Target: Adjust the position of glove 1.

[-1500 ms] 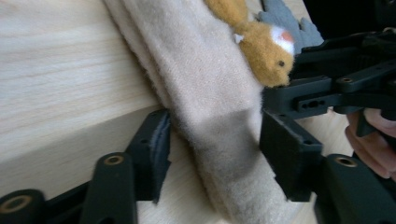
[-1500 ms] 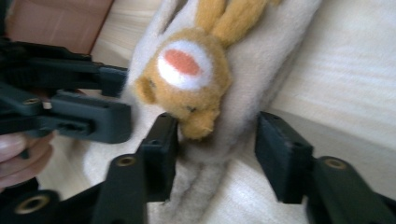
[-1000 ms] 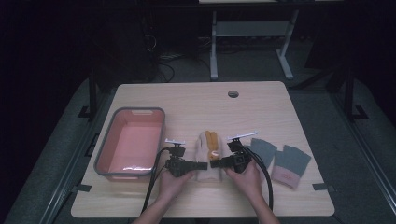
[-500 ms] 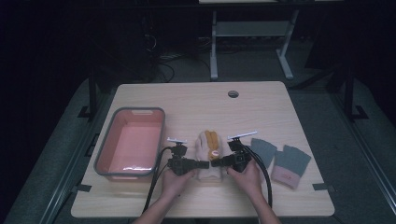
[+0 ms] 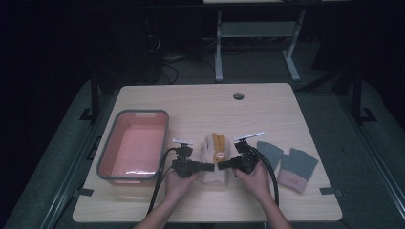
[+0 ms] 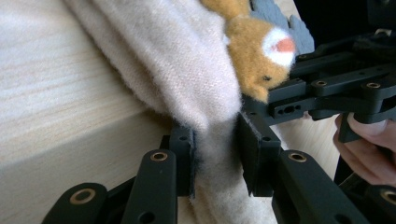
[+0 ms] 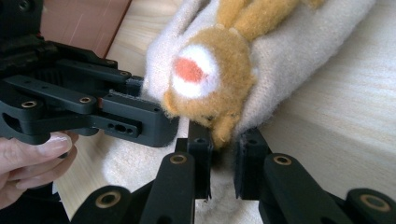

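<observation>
A: What is hidden or cut off here?

B: In the high view the near end of the cream glove [image 5: 214, 160] is covered by the two grippers, so its cuff cannot be made out from above. The forearms are cut off by the bottom edge. In the left gripper view the glove [image 6: 187, 79] is cropped at the top, and the grey gloves [image 6: 280, 18] are glimpsed only as a sliver behind it.

A: Where is the glove placed?

B: It is laid on the wooden table [image 5: 200, 105], between the pink tub [image 5: 136, 145] and the pair of grey gloves [image 5: 286, 162], with an orange plush animal face [image 7: 205, 79] sewn on its upper side.

A: How are the hands posed?

B: Both are held low over the near part of the table, pointed inward at each other from either side of the glove. The left gripper [image 5: 206, 167] is brought in from the left, the right gripper [image 5: 223, 165] from the right.

A: And the jaws?

B: The left gripper [image 6: 217, 154] has just been closing, and a fold of cream fabric is pinched between its pads. The right gripper [image 7: 222, 158] has also just been closing; its jaws are drawn narrow, and fabric below the plush face appears to be caught between them, though the gap is dark.
</observation>
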Action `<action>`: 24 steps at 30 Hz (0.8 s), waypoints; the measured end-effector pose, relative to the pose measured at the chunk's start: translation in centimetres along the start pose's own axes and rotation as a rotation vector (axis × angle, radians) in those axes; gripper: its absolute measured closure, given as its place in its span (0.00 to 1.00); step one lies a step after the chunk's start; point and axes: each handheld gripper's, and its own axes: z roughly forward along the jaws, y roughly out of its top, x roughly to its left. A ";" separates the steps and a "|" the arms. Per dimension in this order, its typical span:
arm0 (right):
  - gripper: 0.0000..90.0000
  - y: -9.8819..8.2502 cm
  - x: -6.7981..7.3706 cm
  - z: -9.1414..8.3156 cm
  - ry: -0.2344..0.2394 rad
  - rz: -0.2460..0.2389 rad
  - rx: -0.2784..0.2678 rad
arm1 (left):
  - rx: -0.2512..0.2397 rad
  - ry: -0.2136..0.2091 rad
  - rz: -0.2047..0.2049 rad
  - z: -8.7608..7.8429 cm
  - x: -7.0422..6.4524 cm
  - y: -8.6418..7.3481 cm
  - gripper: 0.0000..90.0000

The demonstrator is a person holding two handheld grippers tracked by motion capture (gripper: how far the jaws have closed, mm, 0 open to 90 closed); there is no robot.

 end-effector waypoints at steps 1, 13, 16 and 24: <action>0.88 0.1 0.2 -0.2 -0.005 -0.006 0.001 | -0.007 0.000 0.008 -0.1 -0.2 0.1 0.78; 0.90 0.4 0.8 -0.7 0.000 -0.008 0.000 | -0.015 -0.003 0.031 -0.8 -0.8 0.9 0.80; 0.90 0.7 1.2 -1.1 -0.003 -0.024 -0.008 | -0.018 -0.008 0.032 -1.2 -1.0 1.2 0.80; 0.90 1.2 2.0 -1.7 0.008 -0.026 -0.015 | -0.027 -0.005 0.051 -2.1 -1.6 1.6 0.80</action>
